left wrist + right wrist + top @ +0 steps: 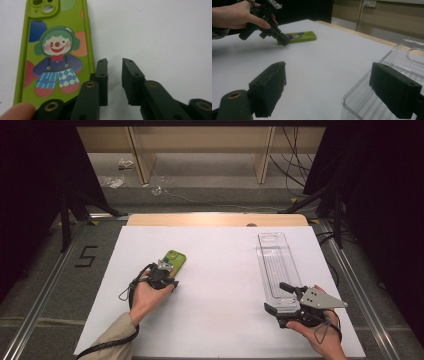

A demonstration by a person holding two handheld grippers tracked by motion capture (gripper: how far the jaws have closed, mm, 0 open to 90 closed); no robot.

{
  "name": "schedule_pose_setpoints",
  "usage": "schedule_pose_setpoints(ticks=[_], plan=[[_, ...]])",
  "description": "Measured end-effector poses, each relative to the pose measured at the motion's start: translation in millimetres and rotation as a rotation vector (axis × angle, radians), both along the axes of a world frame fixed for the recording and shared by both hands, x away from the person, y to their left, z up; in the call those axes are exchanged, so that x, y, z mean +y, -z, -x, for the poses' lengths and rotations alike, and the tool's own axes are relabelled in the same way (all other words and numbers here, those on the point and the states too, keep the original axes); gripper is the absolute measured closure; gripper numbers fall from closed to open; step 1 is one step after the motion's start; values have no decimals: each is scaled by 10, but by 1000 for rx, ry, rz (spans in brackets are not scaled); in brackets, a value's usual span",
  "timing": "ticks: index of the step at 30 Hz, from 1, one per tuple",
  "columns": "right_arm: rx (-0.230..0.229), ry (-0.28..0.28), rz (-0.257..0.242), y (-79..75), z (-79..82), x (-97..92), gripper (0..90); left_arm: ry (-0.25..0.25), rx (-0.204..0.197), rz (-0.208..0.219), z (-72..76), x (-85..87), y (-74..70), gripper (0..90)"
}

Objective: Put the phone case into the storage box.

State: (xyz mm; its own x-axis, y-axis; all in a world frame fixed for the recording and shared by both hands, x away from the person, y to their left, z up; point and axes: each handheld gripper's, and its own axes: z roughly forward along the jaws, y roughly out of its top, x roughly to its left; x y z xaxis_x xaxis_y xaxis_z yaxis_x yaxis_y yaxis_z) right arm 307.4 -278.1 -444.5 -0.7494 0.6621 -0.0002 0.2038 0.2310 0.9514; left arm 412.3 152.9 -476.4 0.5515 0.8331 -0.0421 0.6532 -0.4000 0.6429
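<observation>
at the left of the white table [215, 320], the left gripper [115, 62] tips down beside the near end of the green phone case [57, 50], jaws parted a little with nothing between them; a close from here would likely miss or nudge the case aside. at the near right, the right gripper [327, 82] lies level, jaws wide, apparently astride the clear tray [387, 75] corner without pressing it

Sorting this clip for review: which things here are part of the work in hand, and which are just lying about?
In the work:
green phone case, flat on the table beside the left gripper
clear plastic tray, its near end at the right gripper

Lying about:
plastic scraps on the floor beyond the table
black cables at the back
</observation>
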Motion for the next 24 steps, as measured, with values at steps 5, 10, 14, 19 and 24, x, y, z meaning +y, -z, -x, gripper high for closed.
schedule_pose_setpoints(ticks=[5, 10, 14, 19, 24], plan=[[0, 1, 2, 0, -3, 1, 150, -5, -10, 1, -91, 38, -187, 457], [2, 4, 2, 0, -5, 4, 150, -19, 42, -40, -242, 116, -212, 261], [2, 5, -1, 3, -14, 4, 150, -58, 82, -83, -410, 194, -203, 149], [4, 5, -1, 6, -16, 2, 150, -85, 149, -126, -564, 192, -147, 64], [4, 4, -1, 5, -16, 0, 150, -87, 180, -141, -627, 160, -105, 36]])
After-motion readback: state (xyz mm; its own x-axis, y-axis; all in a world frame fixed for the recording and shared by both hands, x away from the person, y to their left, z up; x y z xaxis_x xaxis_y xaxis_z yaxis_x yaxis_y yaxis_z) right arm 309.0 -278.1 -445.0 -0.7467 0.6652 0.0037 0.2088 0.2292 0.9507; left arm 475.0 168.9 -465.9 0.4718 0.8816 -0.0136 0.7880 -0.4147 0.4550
